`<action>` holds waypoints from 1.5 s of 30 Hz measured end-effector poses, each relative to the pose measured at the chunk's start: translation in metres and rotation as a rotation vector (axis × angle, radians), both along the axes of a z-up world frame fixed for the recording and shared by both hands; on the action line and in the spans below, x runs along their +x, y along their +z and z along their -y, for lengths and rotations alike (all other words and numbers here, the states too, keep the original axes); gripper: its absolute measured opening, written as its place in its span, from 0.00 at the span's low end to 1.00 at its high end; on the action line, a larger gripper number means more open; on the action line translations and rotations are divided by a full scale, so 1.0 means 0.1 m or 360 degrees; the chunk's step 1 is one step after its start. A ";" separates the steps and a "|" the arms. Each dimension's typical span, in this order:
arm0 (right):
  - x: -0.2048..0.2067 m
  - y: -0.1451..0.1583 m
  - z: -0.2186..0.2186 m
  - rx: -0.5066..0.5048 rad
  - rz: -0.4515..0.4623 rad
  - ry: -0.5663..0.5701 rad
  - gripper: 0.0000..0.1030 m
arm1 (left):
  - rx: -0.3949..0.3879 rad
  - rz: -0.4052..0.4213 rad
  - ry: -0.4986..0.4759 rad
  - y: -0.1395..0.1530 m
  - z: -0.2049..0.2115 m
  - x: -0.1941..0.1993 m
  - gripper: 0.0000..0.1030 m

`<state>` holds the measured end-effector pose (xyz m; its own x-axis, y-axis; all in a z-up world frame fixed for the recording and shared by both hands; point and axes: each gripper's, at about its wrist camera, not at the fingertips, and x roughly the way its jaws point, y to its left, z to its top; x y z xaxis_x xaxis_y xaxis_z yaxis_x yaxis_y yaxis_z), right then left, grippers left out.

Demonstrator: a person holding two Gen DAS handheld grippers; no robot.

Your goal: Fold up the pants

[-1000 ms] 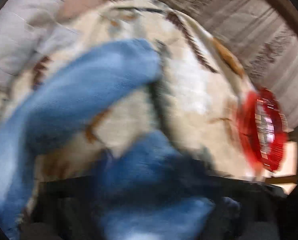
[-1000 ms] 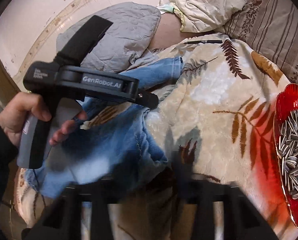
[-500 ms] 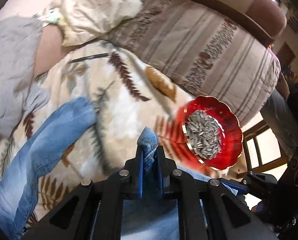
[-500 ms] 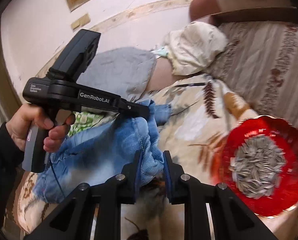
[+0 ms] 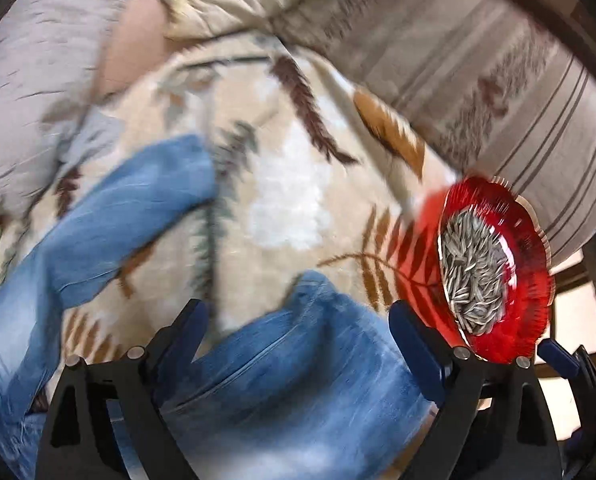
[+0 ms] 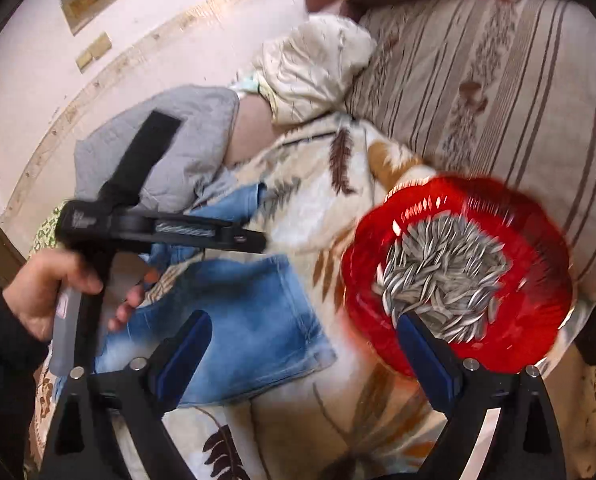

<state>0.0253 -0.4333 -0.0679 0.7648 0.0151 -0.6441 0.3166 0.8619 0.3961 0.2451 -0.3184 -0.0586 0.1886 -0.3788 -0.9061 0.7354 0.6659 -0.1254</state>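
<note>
both wrist views: left gripper [image 5: 298, 320] and right gripper [image 6: 301, 332] fingers just spread, off jeans [image 6: 254, 320]

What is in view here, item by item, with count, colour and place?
Jeans: one pair, blue denim, lying on the blanket below both grippers, one leg stretched toward the grey quilt.
Blanket: one, beige with brown leaf print, covering the bed.
Dish: one, red, on the blanket's right side, filled with striped grey seeds.
Quilt: one, grey, bunched at the blanket's far left.
Pillow: one, cream, at the far end.
Striped cushion: one, beige and brown, along the right.
Left gripper: black, blue pads; jaws just opened, wide apart, nothing pinched.
Right gripper: the same, jaws just opened, gripping nothing.
Left hand: dark sleeve, on the left gripper's handle.
</note>
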 end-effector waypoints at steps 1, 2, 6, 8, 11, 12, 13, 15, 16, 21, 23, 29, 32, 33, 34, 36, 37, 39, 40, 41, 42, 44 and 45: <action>-0.01 0.04 -0.01 -0.0017 0.0018 0.0001 0.93 | -0.0023 0.0010 0.0033 0.07 -0.15 -0.01 0.89; 0.00 0.07 -0.02 -0.0022 0.0030 0.0006 0.93 | -0.0038 0.0032 0.0067 0.14 -0.31 -0.02 0.90; 0.05 0.16 -0.12 -0.0030 0.0057 0.0076 0.93 | -0.0114 0.0090 0.0196 0.30 -1.04 -0.08 0.90; 0.01 0.23 -0.27 -0.0055 0.0068 0.0130 0.93 | -0.0138 0.0102 0.0303 0.35 -1.54 -0.11 0.90; 0.10 0.28 -0.51 -0.0095 0.0089 0.0249 0.93 | -0.0149 0.0143 0.0488 0.40 -2.29 -0.13 0.90; 0.16 0.32 -0.62 -0.0105 0.0100 0.0305 0.93 | -0.0145 0.0166 0.0556 0.41 -2.54 -0.15 0.90; 0.21 0.34 -0.70 -0.0113 0.0110 0.0349 0.93 | -0.0142 0.0185 0.0615 0.41 -2.77 -0.18 0.90; 0.35 0.42 -0.92 -0.0128 0.0127 0.0469 0.93 | -0.0160 0.0218 0.0758 0.40 -3.30 -0.27 0.90; 0.45 0.47 -1.05 -0.0154 0.0128 0.0522 0.93 | -0.0158 0.0227 0.0824 0.38 -3.53 -0.32 0.90; 1.06 0.75 -1.81 -0.0291 0.0153 0.0846 0.93 | -0.0045 0.0290 0.1102 0.14 -4.56 -0.66 0.93; 1.30 0.86 -2.16 -0.0346 0.0164 0.0953 0.93 | 0.0011 0.0285 0.1156 -0.01 -4.82 -0.79 0.93; 2.00 1.04 -3.27 -0.0412 0.0174 0.1214 1.00 | 0.0062 0.0304 0.1247 -0.32 -5.08 -1.00 0.97; 2.36 1.04 -3.78 -0.0436 0.0101 0.1330 1.00 | -0.0002 0.0289 0.1278 -0.46 -5.13 -0.98 0.98; 2.49 1.02 -3.93 -0.0451 0.0064 0.1356 1.00 | -0.0012 0.0287 0.1295 -0.51 -5.14 -0.96 0.98; 2.58 0.99 -4.04 -0.0460 0.0039 0.1370 1.00 | -0.0023 0.0284 0.1311 -0.55 -5.15 -0.94 0.98; 2.83 0.93 -4.30 -0.0494 -0.0020 0.1382 1.00 | -0.0085 0.0266 0.1341 -0.63 -5.19 -0.87 0.98; 2.97 0.88 -4.46 -0.0512 -0.0056 0.1395 1.00 | -0.0110 0.0254 0.1359 -0.65 -5.21 -0.86 0.99; 3.17 0.81 -4.66 -0.0546 -0.0109 0.1412 1.00 | -0.0174 0.0224 0.1402 -0.74 -5.24 -0.81 0.99; 3.30 0.75 -4.82 -0.0602 -0.0145 0.1409 1.00 | -0.0184 0.0216 0.1420 -0.77 -5.25 -0.79 0.99; 3.37 0.72 -4.91 -0.0643 -0.0159 0.1413 1.00 | -0.0188 0.0225 0.1432 -0.81 -5.23 -0.79 1.00; 3.47 0.65 -5.04 -0.0702 -0.0181 0.1420 1.00 | -0.0172 0.0256 0.1425 -0.82 -5.21 -0.79 1.00; 3.63 0.53 -5.22 -0.0782 -0.0246 0.1435 1.00 | -0.0141 0.0288 0.1403 -0.83 -5.16 -0.79 1.00; 3.72 0.45 -5.33 -0.0826 -0.0285 0.1436 1.00 | -0.0137 0.0300 0.1404 -0.83 -5.15 -0.79 1.00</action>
